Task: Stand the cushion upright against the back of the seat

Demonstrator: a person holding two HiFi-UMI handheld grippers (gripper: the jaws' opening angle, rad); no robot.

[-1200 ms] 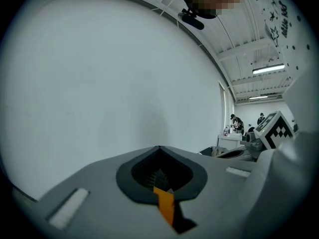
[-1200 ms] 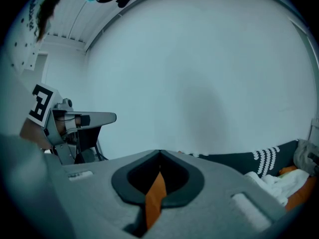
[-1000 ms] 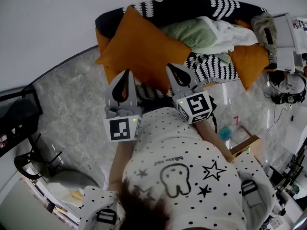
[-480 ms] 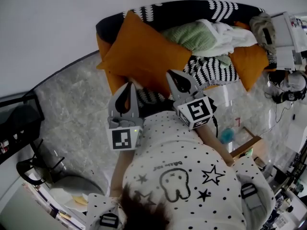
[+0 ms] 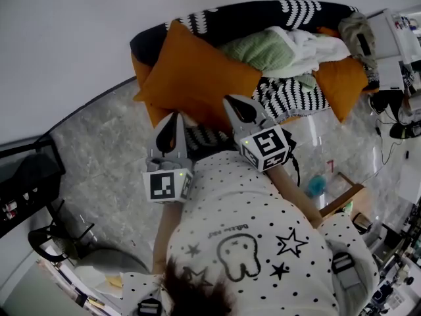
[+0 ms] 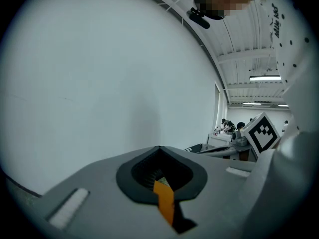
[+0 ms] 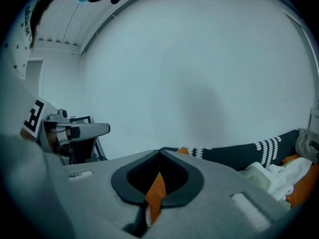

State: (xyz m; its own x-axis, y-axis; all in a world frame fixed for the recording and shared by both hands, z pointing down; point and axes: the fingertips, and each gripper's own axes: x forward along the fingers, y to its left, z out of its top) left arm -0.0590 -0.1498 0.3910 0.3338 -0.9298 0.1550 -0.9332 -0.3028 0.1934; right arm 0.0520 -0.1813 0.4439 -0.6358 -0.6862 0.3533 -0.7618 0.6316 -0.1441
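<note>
A large orange cushion point(image 5: 197, 78) leans tilted on the left end of a sofa whose back point(image 5: 263, 12) is black with white stripes. My left gripper point(image 5: 172, 116) is at the cushion's lower left edge and my right gripper point(image 5: 230, 101) at its lower right edge. In the left gripper view the jaws point(image 6: 160, 151) are shut, with a strip of the orange cushion point(image 6: 164, 203) pinched between them. The right gripper's jaws point(image 7: 160, 153) are likewise shut on a fold of the orange cushion point(image 7: 155, 193). Most of the cushion is hidden from both gripper views.
A green and white heap of blankets point(image 5: 276, 48) fills the sofa's middle, and a second orange cushion point(image 5: 342, 84) lies at its right end. A white wall stands behind. Grey marble floor point(image 5: 99, 157) lies to the left; a wooden box point(image 5: 342, 196) and cluttered desk point(image 5: 401, 45) are at right.
</note>
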